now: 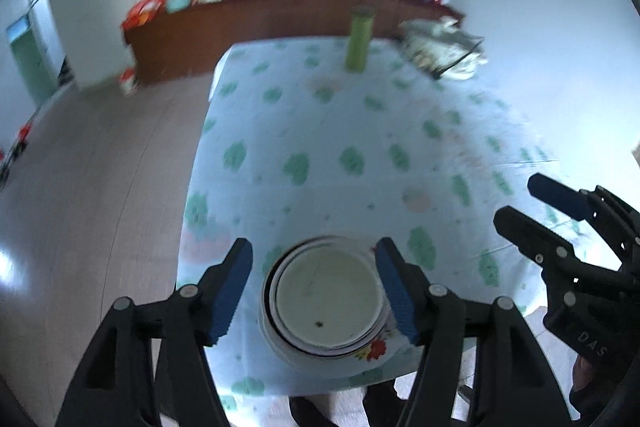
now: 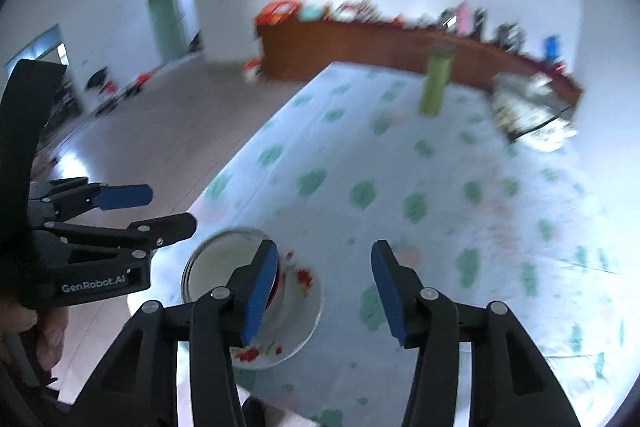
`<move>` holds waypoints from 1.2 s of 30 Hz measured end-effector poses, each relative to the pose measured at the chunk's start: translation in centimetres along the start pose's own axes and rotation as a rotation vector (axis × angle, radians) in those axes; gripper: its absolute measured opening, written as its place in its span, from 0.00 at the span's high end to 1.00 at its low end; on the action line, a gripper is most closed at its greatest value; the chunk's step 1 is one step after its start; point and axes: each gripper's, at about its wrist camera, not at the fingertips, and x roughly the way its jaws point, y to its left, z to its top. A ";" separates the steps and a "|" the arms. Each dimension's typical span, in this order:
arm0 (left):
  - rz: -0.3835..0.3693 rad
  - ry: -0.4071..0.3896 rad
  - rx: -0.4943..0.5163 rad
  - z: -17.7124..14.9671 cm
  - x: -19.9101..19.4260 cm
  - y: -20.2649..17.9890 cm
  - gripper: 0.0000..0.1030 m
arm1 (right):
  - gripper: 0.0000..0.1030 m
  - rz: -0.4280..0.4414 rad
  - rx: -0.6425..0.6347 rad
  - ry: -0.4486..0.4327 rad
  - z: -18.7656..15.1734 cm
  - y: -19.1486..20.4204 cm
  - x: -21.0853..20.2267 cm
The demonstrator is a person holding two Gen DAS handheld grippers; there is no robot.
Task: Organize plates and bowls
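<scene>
Two black grippers with blue pads hover over the near edge of a table draped in a white cloth with green flower prints (image 1: 352, 131) — and neither one grips anything. Below the left gripper (image 1: 316, 291) sits the stack: a white bowl with a dark rim (image 1: 328, 307) nested on a white plate with red flower decoration (image 2: 296, 331), close to the table's near edge. The left jaws stand released, spread wider than the bowl, pads clear of it on both sides. The right gripper (image 2: 324, 291) is off to the right of the stack, jaws parted too, only tablecloth showing between the pads; its left pad overlaps the bowl in the right wrist view, though whether it touches I cannot tell — the frame is blurred. At the far end of the table stands a tall green cylindrical bottle (image 1: 359, 41), upright, with a crumpled patterned bundle (image 1: 444, 49) just right of it. Beyond, a long brown wooden cabinet (image 1: 280, 27) runs along the white wall, cluttered on top.
</scene>
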 end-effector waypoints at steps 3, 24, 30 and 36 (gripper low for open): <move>-0.024 -0.087 0.052 0.6 -2.2 -0.4 0.28 | 0.37 -0.099 0.033 -0.122 0.2 0.5 -3.2; -0.085 -0.357 0.154 1.2 -8.9 -1.4 0.03 | 0.27 -0.265 0.118 -0.373 0.8 0.6 -10.3; -0.078 -0.354 0.143 1.4 -8.7 -1.5 0.03 | 0.27 -0.253 0.116 -0.380 0.8 0.0 -10.1; -0.069 -0.353 0.134 1.7 -8.6 -1.9 0.03 | 0.27 -0.238 0.116 -0.377 1.0 -0.8 -9.8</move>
